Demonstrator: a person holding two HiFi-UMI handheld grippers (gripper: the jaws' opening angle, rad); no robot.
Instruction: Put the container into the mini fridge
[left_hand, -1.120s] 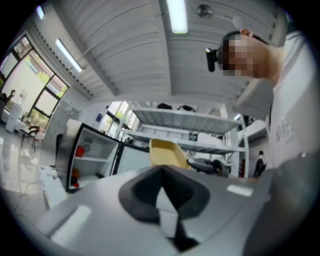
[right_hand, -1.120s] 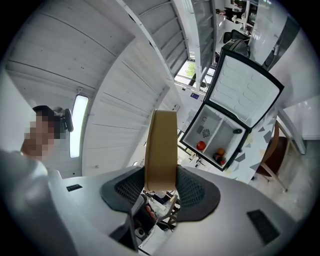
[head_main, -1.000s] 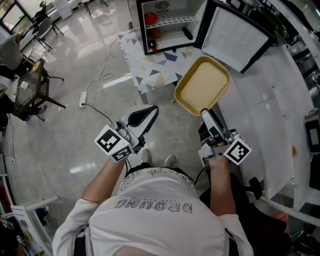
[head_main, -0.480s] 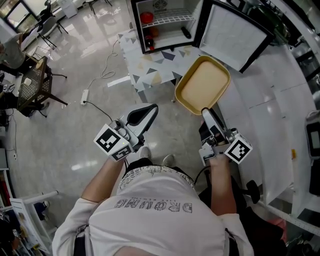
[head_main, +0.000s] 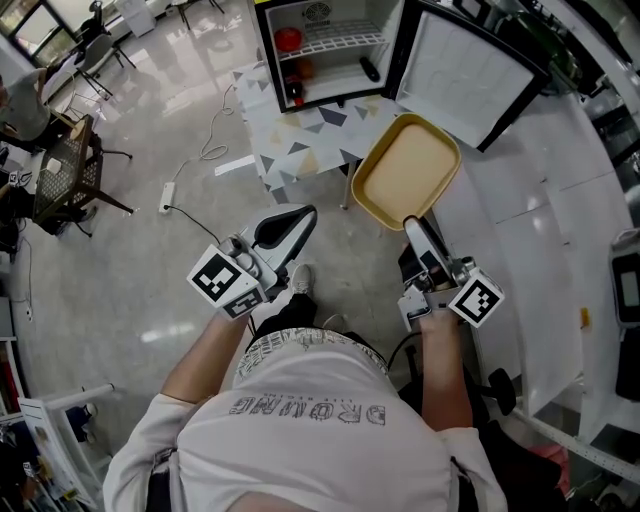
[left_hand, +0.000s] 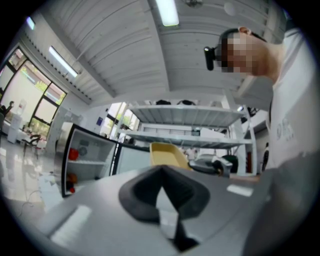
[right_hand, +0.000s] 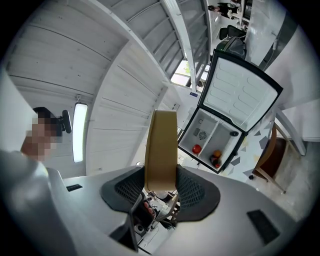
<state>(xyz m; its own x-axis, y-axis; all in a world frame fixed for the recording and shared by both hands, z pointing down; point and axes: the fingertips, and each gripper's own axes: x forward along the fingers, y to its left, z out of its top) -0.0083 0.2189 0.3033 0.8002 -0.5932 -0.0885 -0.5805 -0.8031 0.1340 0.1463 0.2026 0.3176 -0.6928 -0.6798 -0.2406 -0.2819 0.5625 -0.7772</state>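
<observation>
A shallow yellow container (head_main: 405, 172) is held out in front of me by its near rim, with my right gripper (head_main: 412, 224) shut on it. In the right gripper view the container (right_hand: 161, 150) stands edge-on between the dark pads (right_hand: 192, 189). The mini fridge (head_main: 325, 45) stands ahead with its door (head_main: 465, 70) swung open to the right, and red items (head_main: 288, 40) sit on its shelves. My left gripper (head_main: 300, 215) is level, shut and empty, to the left of the container. From the left gripper view the fridge (left_hand: 85, 160) and container (left_hand: 167, 155) both show ahead.
The fridge rests on a low table with a triangle pattern (head_main: 300, 140). A white cable and power strip (head_main: 167, 195) lie on the floor at left, near a dark chair (head_main: 65, 175). A white counter (head_main: 560, 200) runs along the right.
The person has stepped forward, one foot moving ahead, and both grippers have travelled with the body toward the fridge. The container stays in the right gripper at the same tilt.
</observation>
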